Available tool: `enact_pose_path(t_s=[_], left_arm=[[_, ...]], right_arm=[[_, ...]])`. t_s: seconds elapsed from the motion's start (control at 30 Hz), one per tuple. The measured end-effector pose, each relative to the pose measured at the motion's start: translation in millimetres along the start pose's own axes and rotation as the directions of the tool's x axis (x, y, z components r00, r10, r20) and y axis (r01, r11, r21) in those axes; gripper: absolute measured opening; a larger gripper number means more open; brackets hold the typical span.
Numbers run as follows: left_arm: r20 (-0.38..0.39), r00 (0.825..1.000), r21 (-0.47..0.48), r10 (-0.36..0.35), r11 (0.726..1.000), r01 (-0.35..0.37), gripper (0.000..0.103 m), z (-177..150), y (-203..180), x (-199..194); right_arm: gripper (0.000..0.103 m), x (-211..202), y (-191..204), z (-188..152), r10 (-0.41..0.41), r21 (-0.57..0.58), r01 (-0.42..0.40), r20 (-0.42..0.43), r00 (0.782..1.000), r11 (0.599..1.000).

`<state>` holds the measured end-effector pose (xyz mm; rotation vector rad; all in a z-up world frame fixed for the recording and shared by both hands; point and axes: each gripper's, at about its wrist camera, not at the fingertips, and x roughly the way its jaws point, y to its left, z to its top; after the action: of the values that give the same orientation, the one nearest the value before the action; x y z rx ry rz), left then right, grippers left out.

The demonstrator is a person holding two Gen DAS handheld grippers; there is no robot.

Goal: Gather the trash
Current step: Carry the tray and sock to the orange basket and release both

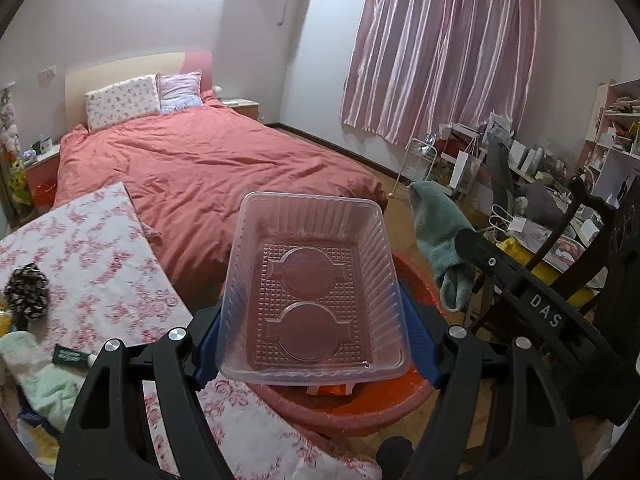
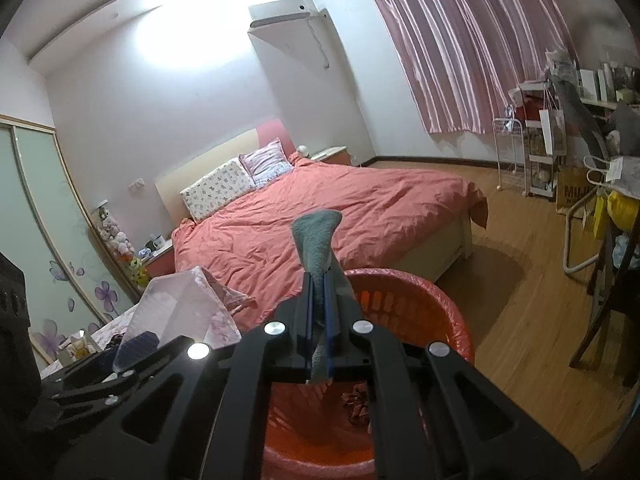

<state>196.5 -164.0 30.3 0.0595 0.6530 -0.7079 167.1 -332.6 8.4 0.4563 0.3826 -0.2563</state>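
Observation:
My left gripper (image 1: 316, 344) is shut on a clear plastic food tray (image 1: 316, 292), its blue pads against the tray's two long sides. The tray hangs over a red plastic basin (image 1: 352, 408) that stands on the floor. My right gripper (image 2: 319, 316) is shut on a teal fluffy cloth (image 2: 318, 240), which sticks up between the fingers above the same red basin (image 2: 436, 312). The cloth (image 1: 440, 240) and right gripper also show at the right of the left wrist view. The clear tray (image 2: 176, 308) shows at the left of the right wrist view. Some scraps (image 2: 358, 404) lie in the basin.
A table with a pink floral cloth (image 1: 92, 264) is at the left, holding a dark patterned scrunchie (image 1: 26, 292), a pale green cloth (image 1: 44, 384) and a dark green packet (image 1: 70, 356). A bed with a red cover (image 1: 200, 160) lies ahead. A dark wooden chair (image 1: 592, 248) and cluttered shelves stand right.

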Motion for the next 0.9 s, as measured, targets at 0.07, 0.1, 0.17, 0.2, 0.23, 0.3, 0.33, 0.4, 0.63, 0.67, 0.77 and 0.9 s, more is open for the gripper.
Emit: enact_pose_path(t_s=[0.07, 0.1, 0.17, 0.2, 0.23, 0.3, 0.33, 0.4, 0.63, 0.67, 0.77, 0.9], left_arm=[[-0.015, 1.0, 0.001, 0.0, 1.0, 0.0, 0.074, 0, -1, 10], [-0.021, 1.0, 0.001, 0.002, 1.0, -0.002, 0.074, -1, -1, 12], [-0.042, 0.999, 0.004, 0.001, 1.0, -0.001, 0.074, -2, -2, 20], [-0.064, 0.998, 0.01, -0.002, 1.0, 0.003, 0.075, -4, -3, 27], [-0.073, 0.997, 0.014, 0.006, 1.0, -0.005, 0.075, -5, -3, 29], [-0.096, 0.995, 0.023, 0.027, 0.999, -0.025, 0.076, -9, -2, 37], [-0.113, 0.993, 0.02, 0.037, 0.999, -0.035, 0.076, -12, 0, 41], [-0.138, 0.989, 0.004, 0.046, 0.999, -0.046, 0.079, -17, 5, 46], [-0.155, 0.981, -0.028, 0.119, 0.992, -0.125, 0.079, -25, 21, 34], [-0.154, 0.98, -0.031, 0.127, 0.991, -0.134, 0.079, -25, 24, 33], [-0.145, 0.975, -0.042, 0.168, 0.984, -0.175, 0.079, -28, 36, 19], [-0.131, 0.967, -0.05, 0.221, 0.972, -0.229, 0.079, -31, 54, 3]], right_arm=[[0.006, 8, -7, 1, -0.001, 0.01, 0.001, -0.013, 1.0, 1.0], [0.006, 12, -10, 1, 0.001, 0.015, -0.001, -0.019, 1.0, 1.0], [0.008, 21, -13, -1, 0.015, 0.03, -0.014, -0.041, 0.999, 0.999], [0.011, 27, -16, -1, 0.015, 0.043, -0.013, -0.05, 0.999, 0.999], [0.011, 30, -19, -2, 0.011, 0.052, -0.008, -0.055, 0.998, 0.999], [0.014, 35, -23, -6, 0.003, 0.065, 0.001, -0.07, 0.998, 0.998], [0.017, 36, -24, -7, -0.001, 0.071, 0.006, -0.073, 0.997, 0.997], [0.023, 36, -26, -12, -0.012, 0.08, 0.018, -0.08, 0.997, 0.997], [0.028, 32, -18, -17, -0.06, 0.021, 0.062, -0.088, 0.994, 0.998], [0.028, 32, -16, -16, -0.06, 0.011, 0.061, -0.088, 0.994, 0.998], [0.028, 30, -4, -16, -0.053, -0.019, 0.052, -0.09, 0.995, 0.998], [0.028, 29, 19, -16, -0.03, -0.072, 0.023, -0.103, 0.994, 0.997]])
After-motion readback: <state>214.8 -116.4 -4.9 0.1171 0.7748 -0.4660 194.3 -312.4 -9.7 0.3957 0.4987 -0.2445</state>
